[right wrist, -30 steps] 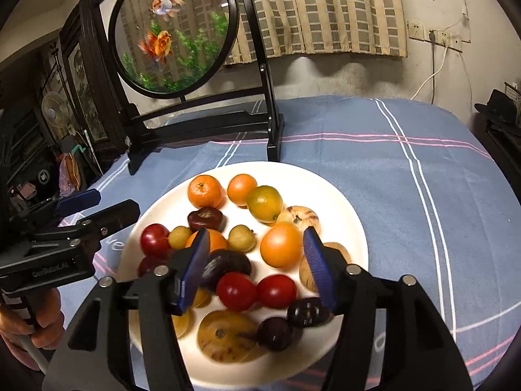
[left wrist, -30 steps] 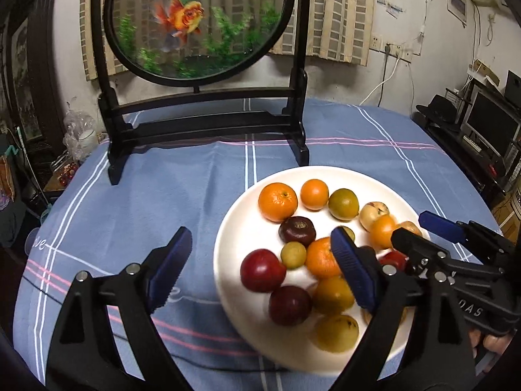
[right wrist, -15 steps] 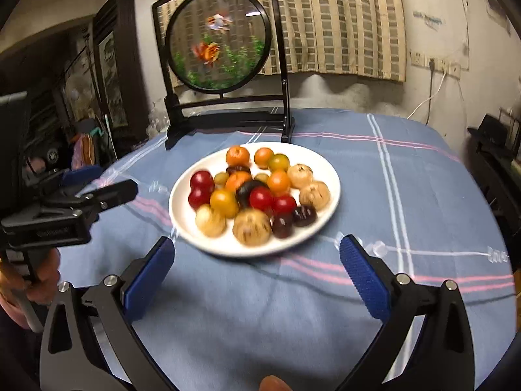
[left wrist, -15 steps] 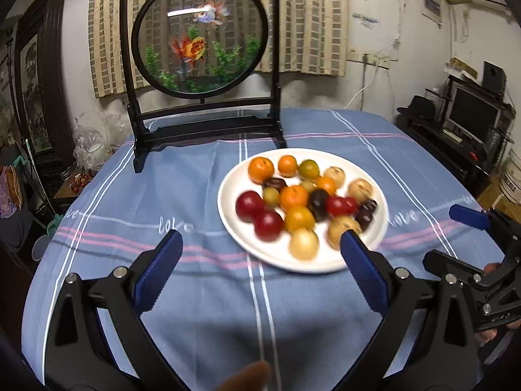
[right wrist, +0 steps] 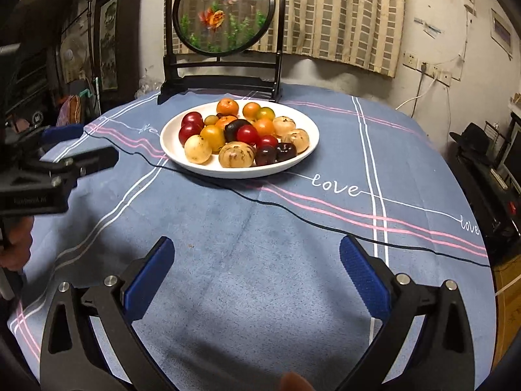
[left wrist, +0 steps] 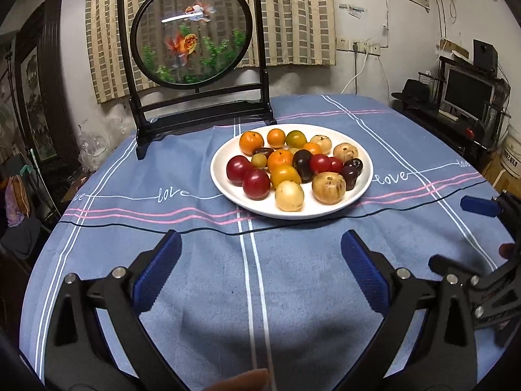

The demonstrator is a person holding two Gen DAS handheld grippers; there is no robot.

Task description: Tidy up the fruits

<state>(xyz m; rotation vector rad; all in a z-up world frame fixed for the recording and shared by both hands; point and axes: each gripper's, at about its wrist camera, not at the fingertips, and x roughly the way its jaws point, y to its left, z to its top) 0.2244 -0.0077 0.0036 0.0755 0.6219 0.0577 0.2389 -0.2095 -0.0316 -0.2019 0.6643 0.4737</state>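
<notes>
From the left wrist, the left gripper [left wrist: 260, 270] stood wide apart and empty over the blue tablecloth [left wrist: 202, 260], short of the white plate [left wrist: 218, 176] holding about nineteen fruits: roughly five orange, four red, four dark, the rest pale. From the right wrist, the right gripper [right wrist: 257, 270] gaped empty too; sorting looked finished, needing no further grasp.

Mixed fruits [left wrist: 286, 166] lie heaped on a white plate [left wrist: 366, 181].
</notes>
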